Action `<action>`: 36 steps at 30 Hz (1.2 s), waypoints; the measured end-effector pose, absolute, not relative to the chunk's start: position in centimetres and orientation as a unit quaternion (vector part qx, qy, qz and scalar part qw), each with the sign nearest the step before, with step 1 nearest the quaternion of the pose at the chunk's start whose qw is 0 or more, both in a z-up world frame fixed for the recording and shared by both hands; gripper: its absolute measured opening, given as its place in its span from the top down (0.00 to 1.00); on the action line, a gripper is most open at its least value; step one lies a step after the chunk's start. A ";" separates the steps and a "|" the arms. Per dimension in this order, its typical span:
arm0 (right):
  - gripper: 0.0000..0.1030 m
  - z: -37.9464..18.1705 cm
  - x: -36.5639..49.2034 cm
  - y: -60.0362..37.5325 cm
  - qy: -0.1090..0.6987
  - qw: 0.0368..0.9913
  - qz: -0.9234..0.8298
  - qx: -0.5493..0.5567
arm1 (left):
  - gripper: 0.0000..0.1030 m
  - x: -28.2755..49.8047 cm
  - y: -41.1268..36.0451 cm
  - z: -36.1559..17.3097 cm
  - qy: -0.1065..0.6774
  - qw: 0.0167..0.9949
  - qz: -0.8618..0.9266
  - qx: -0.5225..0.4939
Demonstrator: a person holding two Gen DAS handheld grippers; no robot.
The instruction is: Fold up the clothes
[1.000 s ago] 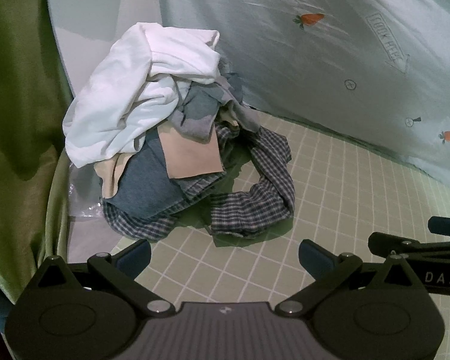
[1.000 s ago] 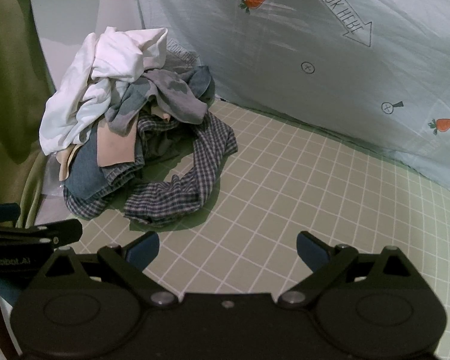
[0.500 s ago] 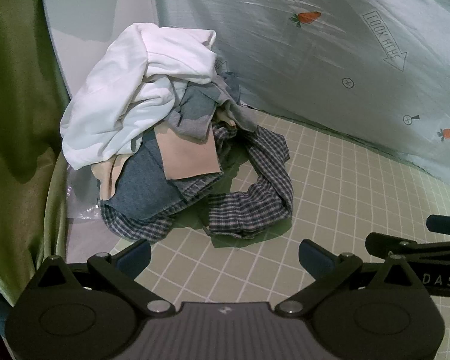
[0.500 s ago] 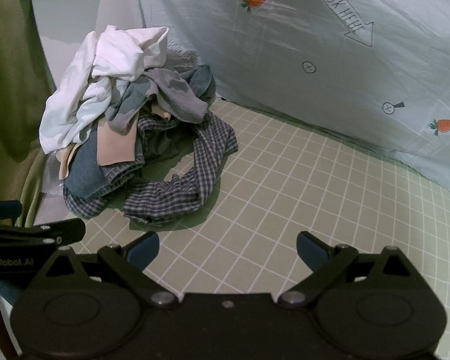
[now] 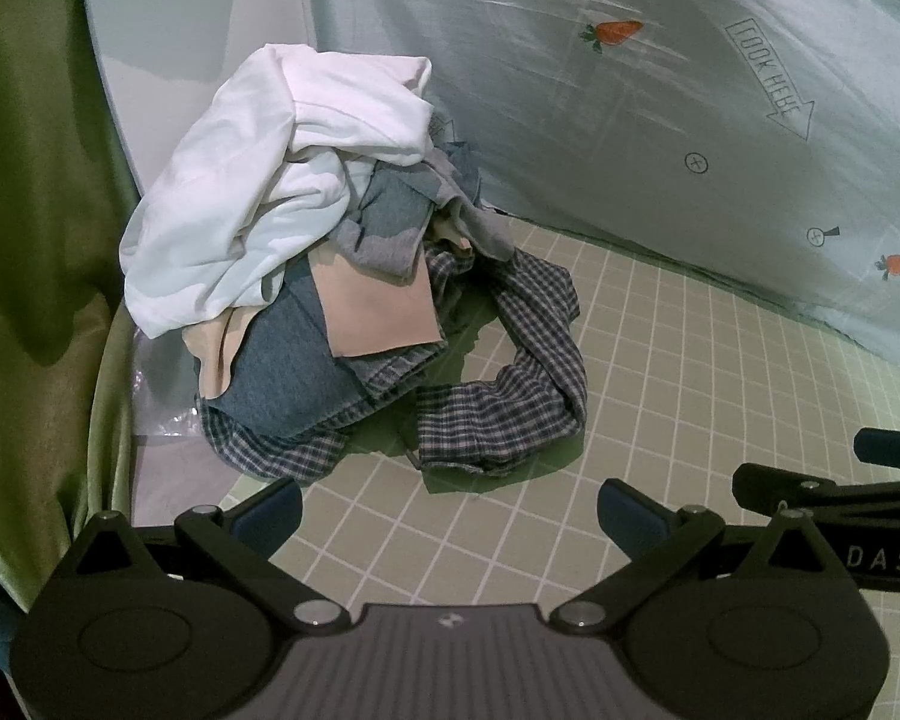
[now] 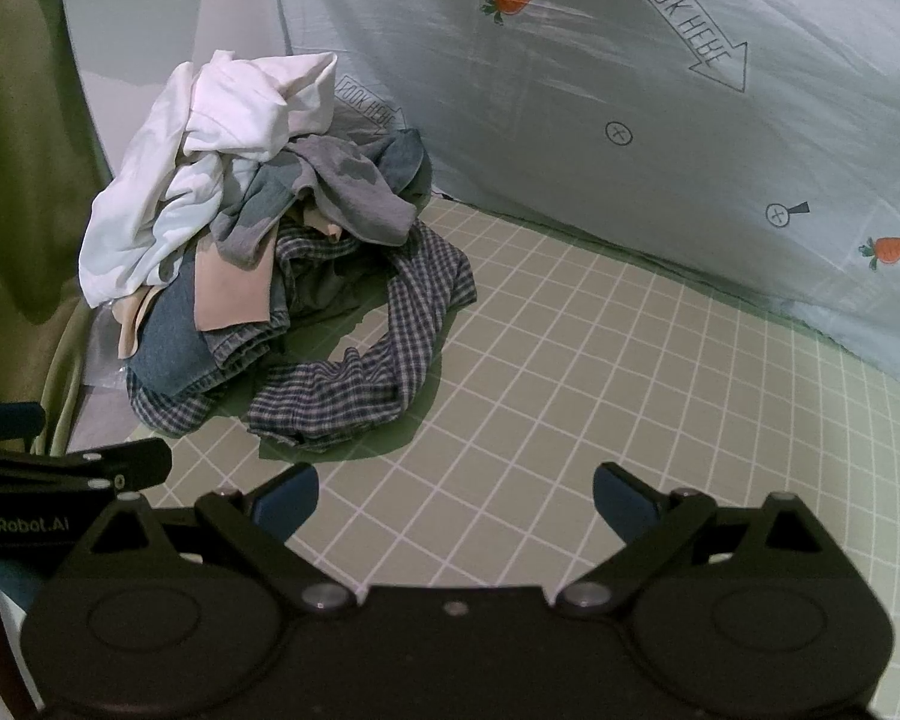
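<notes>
Both jaws wide open and empty, plaid shirt [image 5: 501, 414] sits at 12 o'clock of the left gripper [image 5: 449, 513], 11 o'clock of the right gripper [image 6: 456, 501], so left's nearer.

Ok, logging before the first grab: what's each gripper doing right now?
Left gripper: open, holding nothing, short of the clothes pile.
Right gripper: open, holding nothing.

Left gripper [image 5: 449, 515]: matte black linkage arms, silver pivot screws, blue-padded fingers [image 5: 269, 510], grey ribbed centre plate. Right gripper [image 6: 456, 498]: identical, all-black body, white lettering.
</notes>
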State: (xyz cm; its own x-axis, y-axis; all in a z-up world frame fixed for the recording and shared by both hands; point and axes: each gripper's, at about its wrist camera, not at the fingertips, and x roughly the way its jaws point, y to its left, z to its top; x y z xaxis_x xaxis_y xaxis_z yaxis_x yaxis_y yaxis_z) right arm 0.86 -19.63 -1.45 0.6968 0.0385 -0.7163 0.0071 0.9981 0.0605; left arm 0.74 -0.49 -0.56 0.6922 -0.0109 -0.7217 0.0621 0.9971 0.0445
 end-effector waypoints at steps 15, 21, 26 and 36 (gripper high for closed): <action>0.04 -1.7 1.3 -19.6 0.396 0.918 0.015 0.033 | 0.00 1.3 -0.1 -0.6 0.397 0.917 -0.014 0.033; 0.04 -1.5 2.7 -19.0 0.395 0.918 0.029 0.022 | 0.00 2.6 1.2 0.2 0.393 0.919 -0.006 0.018; 0.04 -0.4 5.5 -18.1 0.383 0.923 0.043 0.008 | 0.00 5.5 3.3 2.4 0.379 0.925 0.012 0.003; 0.06 4.1 15.1 -15.0 0.326 0.943 0.066 0.006 | 0.00 15.3 10.1 7.8 0.331 0.941 0.066 -0.019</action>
